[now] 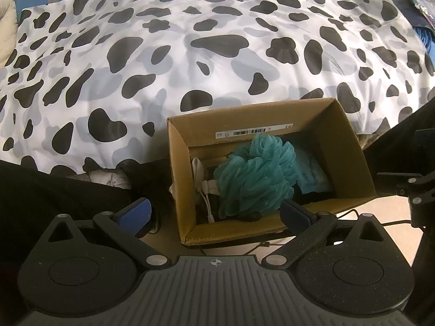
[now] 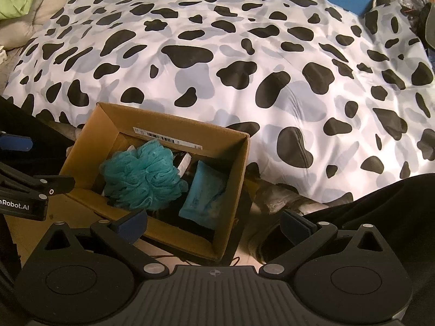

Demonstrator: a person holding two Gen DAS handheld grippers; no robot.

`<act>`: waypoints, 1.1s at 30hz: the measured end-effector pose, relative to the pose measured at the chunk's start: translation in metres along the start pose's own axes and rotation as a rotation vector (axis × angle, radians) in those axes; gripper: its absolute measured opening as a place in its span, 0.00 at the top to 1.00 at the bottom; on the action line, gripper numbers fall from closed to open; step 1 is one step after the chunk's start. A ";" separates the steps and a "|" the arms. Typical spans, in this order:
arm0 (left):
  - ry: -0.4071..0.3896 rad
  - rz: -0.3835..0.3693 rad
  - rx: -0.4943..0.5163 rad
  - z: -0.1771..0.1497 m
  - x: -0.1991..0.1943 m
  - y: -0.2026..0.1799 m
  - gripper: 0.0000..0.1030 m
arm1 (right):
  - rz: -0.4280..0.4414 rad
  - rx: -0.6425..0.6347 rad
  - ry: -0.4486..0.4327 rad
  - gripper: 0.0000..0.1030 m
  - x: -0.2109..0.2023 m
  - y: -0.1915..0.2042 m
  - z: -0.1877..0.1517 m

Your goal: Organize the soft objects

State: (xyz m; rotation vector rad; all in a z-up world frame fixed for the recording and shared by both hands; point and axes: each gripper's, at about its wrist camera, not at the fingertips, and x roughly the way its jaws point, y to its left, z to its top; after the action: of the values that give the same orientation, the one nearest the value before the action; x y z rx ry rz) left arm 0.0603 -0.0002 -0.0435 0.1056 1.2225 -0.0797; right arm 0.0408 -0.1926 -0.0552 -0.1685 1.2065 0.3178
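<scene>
A cow-print duvet point(image 2: 244, 62) covers the bed behind the cardboard box point(image 2: 233, 190) on the floor. Inside it lie a teal bath pouf point(image 1: 255, 179) and a light-blue pouch point(image 2: 204, 198) — its long axis running front to back. Both the left hand-held gripper point(image 1: 214, 214) and the right hand-held gripper point(image 2: 214, 225) are spread, empty.

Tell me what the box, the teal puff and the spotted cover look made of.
Box: brown corrugated cardboard, matte, with creased flaps and a barcode label.
Puff: teal plastic-looking mesh netting, gathered in ruffles, likely a bath sponge.
Cover: smooth woven fabric with a slight sheen and soft wrinkles, probably cotton or polyester; padded underneath.
</scene>
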 end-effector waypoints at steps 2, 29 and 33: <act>-0.001 0.001 0.007 0.000 0.000 -0.001 0.00 | -0.001 0.000 -0.002 0.00 0.000 0.000 0.000; -0.012 0.002 0.020 0.000 -0.002 -0.003 0.00 | -0.005 -0.004 -0.003 0.00 0.000 0.001 0.000; -0.010 0.006 0.026 0.000 -0.002 -0.004 0.00 | -0.006 -0.004 -0.003 0.00 0.000 0.002 0.000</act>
State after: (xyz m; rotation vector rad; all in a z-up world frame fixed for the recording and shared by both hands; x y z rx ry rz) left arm 0.0598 -0.0047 -0.0420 0.1319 1.2110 -0.0908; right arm 0.0401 -0.1907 -0.0549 -0.1751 1.2024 0.3158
